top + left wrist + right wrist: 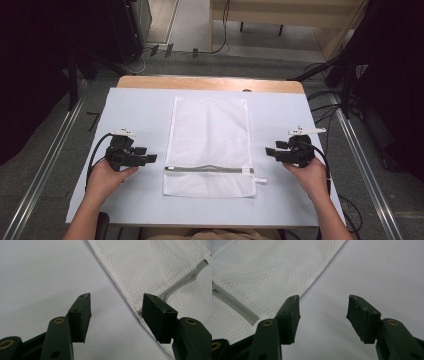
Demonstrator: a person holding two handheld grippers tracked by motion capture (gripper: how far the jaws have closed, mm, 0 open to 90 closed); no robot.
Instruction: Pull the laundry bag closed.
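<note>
White mesh laundry bag (pixel 210 142) on the table

It lies flat and centred, long side running away from the person, its grey zipper (pixel 210 169) closed across the near end.

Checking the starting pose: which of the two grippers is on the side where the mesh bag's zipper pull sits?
The right gripper. The white pull tab of the mesh bag pokes out toward it; the left gripper faces the zipper's other end.

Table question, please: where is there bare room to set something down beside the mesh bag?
The white table is bare in strips left and right of the mesh bag, beyond each hand-held gripper (left, right), and along the far edge. The middle is taken by the bag; the near strip is narrow.
</note>
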